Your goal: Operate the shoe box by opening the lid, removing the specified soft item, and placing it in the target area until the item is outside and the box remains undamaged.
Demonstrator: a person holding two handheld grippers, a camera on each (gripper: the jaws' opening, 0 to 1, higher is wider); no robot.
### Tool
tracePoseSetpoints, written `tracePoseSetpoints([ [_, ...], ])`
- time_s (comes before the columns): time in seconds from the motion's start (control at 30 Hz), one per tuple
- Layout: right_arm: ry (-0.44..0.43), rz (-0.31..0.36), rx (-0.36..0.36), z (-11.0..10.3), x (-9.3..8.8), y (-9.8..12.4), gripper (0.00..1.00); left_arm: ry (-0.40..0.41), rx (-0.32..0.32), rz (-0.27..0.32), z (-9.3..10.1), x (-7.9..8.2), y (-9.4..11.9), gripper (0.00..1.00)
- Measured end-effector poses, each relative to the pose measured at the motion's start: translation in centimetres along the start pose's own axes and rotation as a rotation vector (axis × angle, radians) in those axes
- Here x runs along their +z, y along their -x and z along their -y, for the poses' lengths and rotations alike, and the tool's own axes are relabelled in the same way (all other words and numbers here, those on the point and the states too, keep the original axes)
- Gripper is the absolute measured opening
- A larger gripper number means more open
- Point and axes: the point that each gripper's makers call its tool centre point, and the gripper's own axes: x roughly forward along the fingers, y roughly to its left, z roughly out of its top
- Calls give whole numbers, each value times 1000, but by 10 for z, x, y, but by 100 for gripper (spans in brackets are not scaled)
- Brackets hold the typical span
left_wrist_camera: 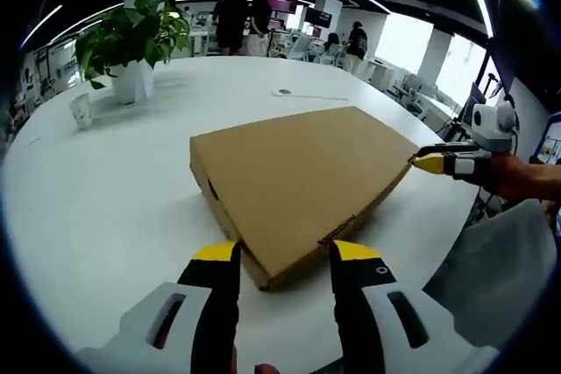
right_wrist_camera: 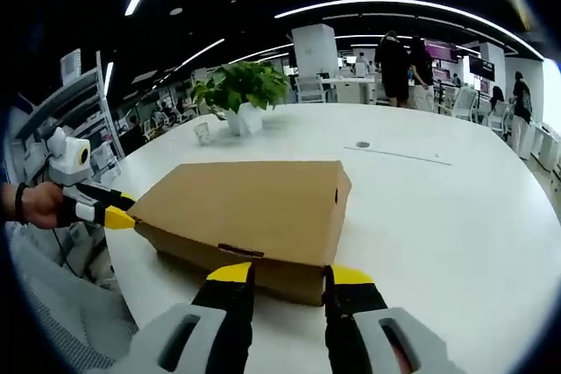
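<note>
A closed brown cardboard shoe box (left_wrist_camera: 298,172) lies flat on the white round table (left_wrist_camera: 105,208). My left gripper (left_wrist_camera: 285,256) is open, its yellow-tipped jaws on either side of the box's near corner. From the right, the right gripper (left_wrist_camera: 436,162) reaches in, its yellow tip at the box's far right corner. In the right gripper view the box (right_wrist_camera: 245,203) lies lid down and shut. My right gripper (right_wrist_camera: 291,273) stands open around the corner nearest it. The left gripper (right_wrist_camera: 112,208) meets the box's left corner, held by a hand.
A potted plant (left_wrist_camera: 131,41) (right_wrist_camera: 241,89) and a small cup (left_wrist_camera: 81,111) (right_wrist_camera: 202,133) stand at the table's far side. A small round disc (left_wrist_camera: 282,91) (right_wrist_camera: 362,144) lies beyond the box. Several people stand in the background. Grey cloth (left_wrist_camera: 500,260) hangs off the near table edge.
</note>
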Motion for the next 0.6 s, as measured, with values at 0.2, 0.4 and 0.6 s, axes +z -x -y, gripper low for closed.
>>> tracePoseSetpoints([
  [0.2, -18, 22, -2, -1, 9, 6, 27, -10, -4, 27, 1, 6, 8, 40],
  [0.4, -21, 50, -4, -1, 20, 13, 26, -8, 1, 53, 3, 13, 14, 39],
  [0.6, -41, 75, -11, -2, 31, 17, 26, -25, 1, 71, 7, 22, 22, 39],
])
